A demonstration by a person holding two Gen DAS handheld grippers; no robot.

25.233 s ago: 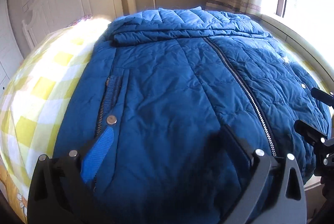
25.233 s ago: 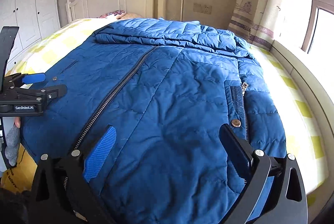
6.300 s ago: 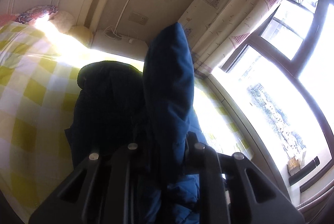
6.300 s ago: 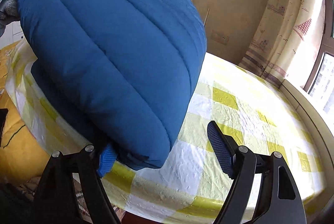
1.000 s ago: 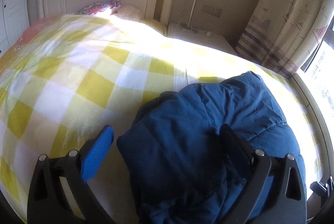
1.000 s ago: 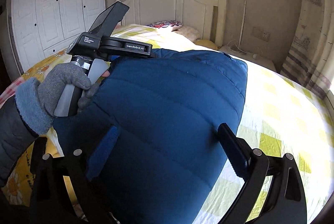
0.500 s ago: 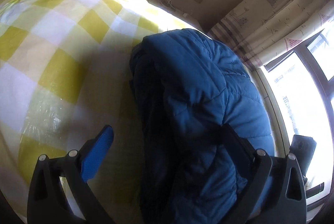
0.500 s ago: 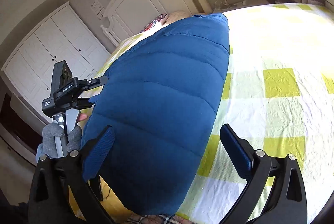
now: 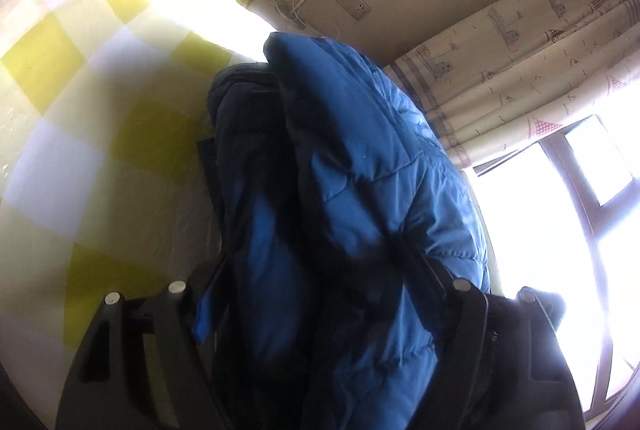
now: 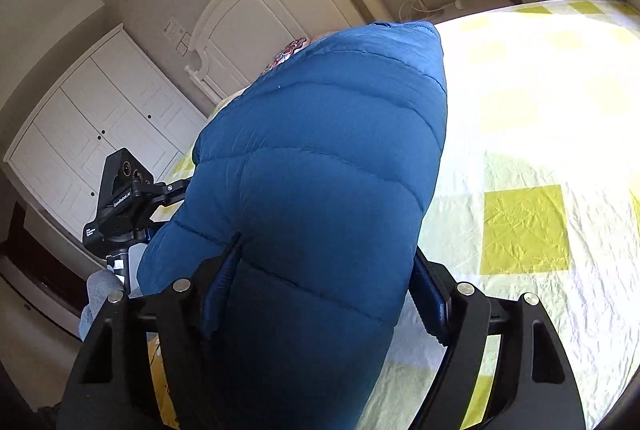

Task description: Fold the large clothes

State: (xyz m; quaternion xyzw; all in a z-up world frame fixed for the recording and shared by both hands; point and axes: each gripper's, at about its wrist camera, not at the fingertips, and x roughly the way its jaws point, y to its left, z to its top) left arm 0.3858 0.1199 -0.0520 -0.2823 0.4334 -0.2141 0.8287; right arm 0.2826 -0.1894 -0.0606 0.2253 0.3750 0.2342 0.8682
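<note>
The bed [image 10: 560, 133], under its yellow-check sheet, is taking up most of both views, and the coat [image 10: 328, 165] is lying on it as a thick blue bundle, running from 6 o'clock up toward 12 in the right wrist view. Judging by that compact shape, the folding is looking largely done: no sleeve or hem is trailing loose that I can see, and what is likely left is a last fold-over or a tidy set-down.

The coat is showing smooth quilted bands on its sunlit outer face; in the left wrist view its stacked layers [image 9: 360, 157] are standing on edge, dark in the folds, at the centre toward 1 o'clock.

The right gripper [image 10: 320, 290] is closing, its blue pads [image 10: 218, 282] pressing into the bundle's sides at 6 o'clock. The left gripper [image 9: 316, 294] is closing too, with the layers filling its jaws and bulging around them. The left tool's body is showing at 9 o'clock in the right view, just beside the coat.
</note>
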